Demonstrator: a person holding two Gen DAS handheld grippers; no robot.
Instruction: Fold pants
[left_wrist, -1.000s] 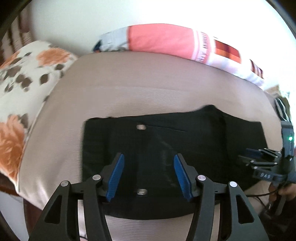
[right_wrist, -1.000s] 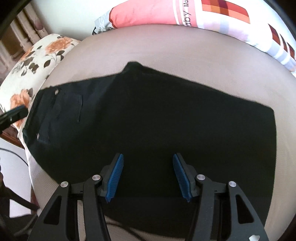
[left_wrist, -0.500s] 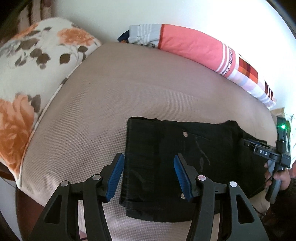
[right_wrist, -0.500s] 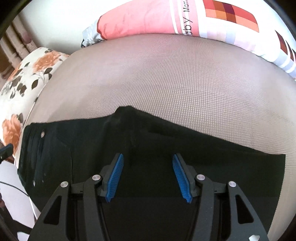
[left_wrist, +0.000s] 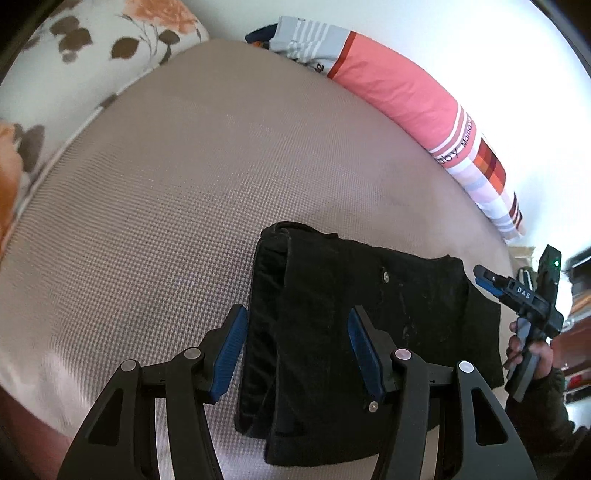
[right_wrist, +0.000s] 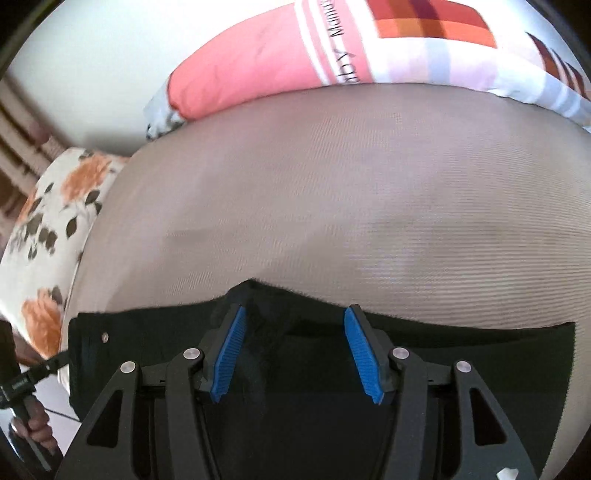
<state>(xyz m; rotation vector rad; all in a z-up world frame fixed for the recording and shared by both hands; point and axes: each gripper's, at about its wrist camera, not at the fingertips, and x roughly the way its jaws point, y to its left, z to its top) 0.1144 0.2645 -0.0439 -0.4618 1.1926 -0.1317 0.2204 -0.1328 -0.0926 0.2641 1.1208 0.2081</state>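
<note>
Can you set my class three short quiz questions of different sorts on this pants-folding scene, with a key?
1. True or false: the left gripper is shut on the black pants.
2. Which lies along the far edge of the beige mattress? A: pink pillow B: basket
3. Fill in: the right gripper hovers open over the ____.

Key: 1 false; 2 A; 3 pants

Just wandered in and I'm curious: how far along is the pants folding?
The black pants already lie doubled lengthwise, legs stacked, on the beige bed. Nothing is held: the left claw and right claw hover open above them. The crosswise folds remain.
</note>
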